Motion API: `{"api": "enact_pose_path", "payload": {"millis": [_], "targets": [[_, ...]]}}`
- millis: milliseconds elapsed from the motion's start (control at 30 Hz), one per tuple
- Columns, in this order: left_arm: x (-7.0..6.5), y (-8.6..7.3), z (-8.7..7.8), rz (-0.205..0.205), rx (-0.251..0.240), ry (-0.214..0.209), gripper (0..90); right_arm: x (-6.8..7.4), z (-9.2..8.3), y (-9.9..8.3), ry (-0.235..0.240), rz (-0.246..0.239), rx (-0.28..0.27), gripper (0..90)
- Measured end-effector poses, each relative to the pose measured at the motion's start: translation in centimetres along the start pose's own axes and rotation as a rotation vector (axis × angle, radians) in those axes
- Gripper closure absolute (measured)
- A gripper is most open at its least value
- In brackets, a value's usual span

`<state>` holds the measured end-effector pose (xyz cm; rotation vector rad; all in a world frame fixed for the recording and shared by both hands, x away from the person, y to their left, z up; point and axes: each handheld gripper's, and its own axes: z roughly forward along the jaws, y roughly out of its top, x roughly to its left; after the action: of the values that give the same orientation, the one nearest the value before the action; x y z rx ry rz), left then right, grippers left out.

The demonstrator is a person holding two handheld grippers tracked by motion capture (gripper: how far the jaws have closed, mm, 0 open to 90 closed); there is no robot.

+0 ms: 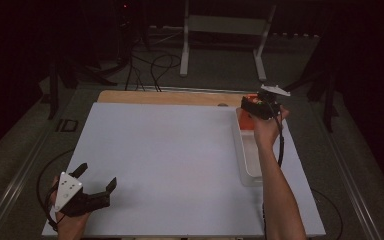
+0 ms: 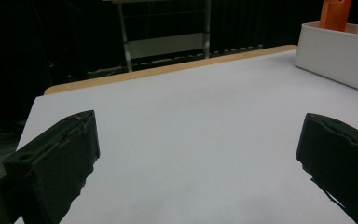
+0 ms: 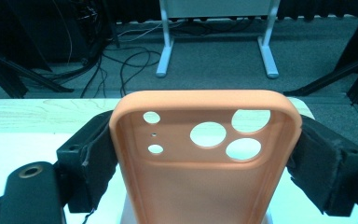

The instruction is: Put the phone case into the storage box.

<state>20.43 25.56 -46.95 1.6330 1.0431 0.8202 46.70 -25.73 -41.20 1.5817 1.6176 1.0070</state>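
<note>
An orange phone case (image 3: 205,186) with round camera cut-outs stands upright between the black pads (image 3: 98,156) of my right gripper (image 3: 205,158), which is shut on its two long edges. In the high view that right gripper (image 1: 254,104) holds the case (image 1: 245,120) over the far end of a white tray (image 1: 247,160) at the table's right side. My left gripper (image 1: 98,175) rests low at the near left corner, jaws wide open with nothing between them. The left gripper view looks past its open jaws (image 2: 198,154) to the tray (image 2: 335,56) and the case (image 2: 335,14).
A white mat (image 1: 170,160) covers most of the wooden table (image 1: 170,97). Behind the table stand a white metal frame (image 1: 225,25) and loose cables (image 1: 150,70) on the dark floor. Dark stand legs (image 1: 325,90) are near the far right corner.
</note>
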Motion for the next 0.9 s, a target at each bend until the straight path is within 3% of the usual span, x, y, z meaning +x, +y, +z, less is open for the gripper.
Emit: {"api": "enact_pose_path", "payload": {"millis": [900], "targets": [[0.3, 0.0, -0.4, -0.008, -0.003, 0.007, 0.3, 0.4, 1.1, -0.9, -0.009, 0.002, 0.033, 15.9]]}}
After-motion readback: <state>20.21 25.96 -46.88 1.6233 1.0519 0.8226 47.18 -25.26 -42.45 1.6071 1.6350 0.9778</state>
